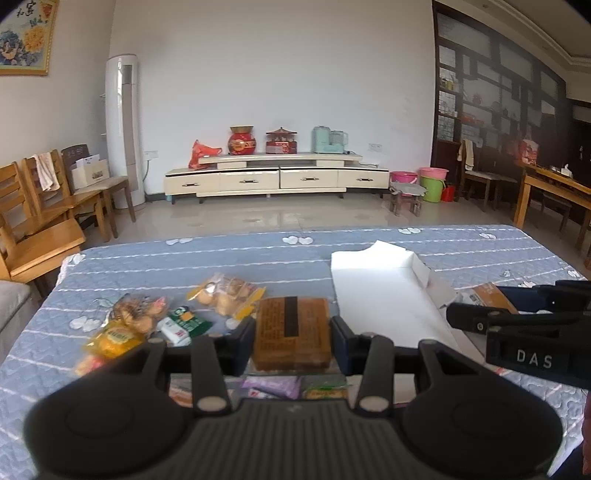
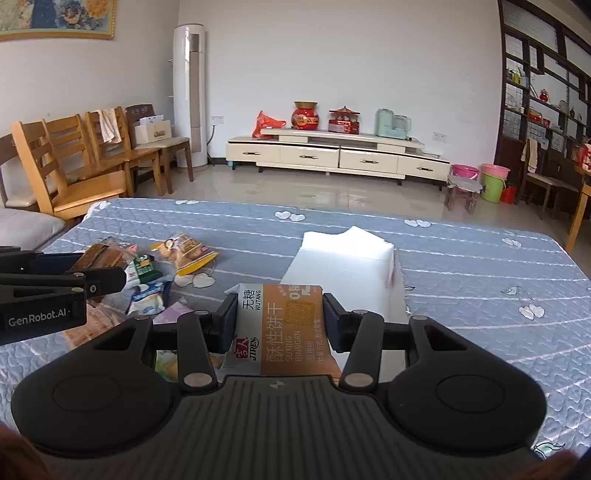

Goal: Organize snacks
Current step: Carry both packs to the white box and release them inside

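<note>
While both grippers are loaded, the left gripper [image 1: 292, 334] pinching a brown snack pack [image 1: 291, 332] and the right gripper [image 2: 279, 325] clamping an orange biscuit packet [image 2: 288, 328], they'd best go in flat, one by one. Just ahead on the desk [image 2: 461, 258], the white box [image 2: 343, 266] looks empty. Other snacks [image 1: 147, 321] lie loose to its left.

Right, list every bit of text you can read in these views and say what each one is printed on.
"DAS": right gripper, on its side.
"GenRobot.AI": left gripper, on its side.
"无糖 WUTANG", "JIREN", "酥性饼干 SUXING BINGGAN": orange biscuit pack clamped in the right gripper.
Brown packet in the left gripper: dense print, too blurred to read.
Green-and-white packet and yellow bag: lettering too small.
Framed picture: characters cropped, unreadable.
</note>
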Action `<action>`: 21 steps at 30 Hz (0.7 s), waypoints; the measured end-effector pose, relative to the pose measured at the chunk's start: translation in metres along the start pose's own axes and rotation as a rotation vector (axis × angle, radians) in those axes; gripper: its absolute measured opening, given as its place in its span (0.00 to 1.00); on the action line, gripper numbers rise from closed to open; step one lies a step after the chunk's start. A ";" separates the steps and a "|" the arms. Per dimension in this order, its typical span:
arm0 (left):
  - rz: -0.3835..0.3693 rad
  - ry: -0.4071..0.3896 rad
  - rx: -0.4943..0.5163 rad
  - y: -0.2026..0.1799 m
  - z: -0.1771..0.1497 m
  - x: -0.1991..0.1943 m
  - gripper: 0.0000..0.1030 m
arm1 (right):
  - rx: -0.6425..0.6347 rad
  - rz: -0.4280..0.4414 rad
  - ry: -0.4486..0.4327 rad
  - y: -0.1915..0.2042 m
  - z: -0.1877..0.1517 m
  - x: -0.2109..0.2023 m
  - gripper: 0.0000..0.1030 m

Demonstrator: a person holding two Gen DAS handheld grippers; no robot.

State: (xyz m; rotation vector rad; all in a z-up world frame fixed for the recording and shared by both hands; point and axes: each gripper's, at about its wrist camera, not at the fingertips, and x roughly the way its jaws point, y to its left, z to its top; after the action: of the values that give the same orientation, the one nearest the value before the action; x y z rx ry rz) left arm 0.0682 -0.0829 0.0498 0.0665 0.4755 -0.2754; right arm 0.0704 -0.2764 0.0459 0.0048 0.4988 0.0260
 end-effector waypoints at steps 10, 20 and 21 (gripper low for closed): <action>-0.042 0.025 0.040 -0.023 0.008 0.031 0.41 | 0.042 -0.034 0.023 -0.031 0.001 0.023 0.57; -0.095 0.052 0.075 -0.050 0.018 0.075 0.41 | 0.084 -0.041 0.067 -0.073 0.017 0.074 0.57; -0.097 0.054 0.080 -0.052 0.019 0.079 0.41 | 0.085 -0.041 0.070 -0.076 0.020 0.080 0.57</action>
State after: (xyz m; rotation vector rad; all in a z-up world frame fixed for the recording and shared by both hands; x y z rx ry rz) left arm 0.1298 -0.1551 0.0301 0.1296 0.5224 -0.3890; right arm 0.1515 -0.3506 0.0242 0.0773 0.5692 -0.0354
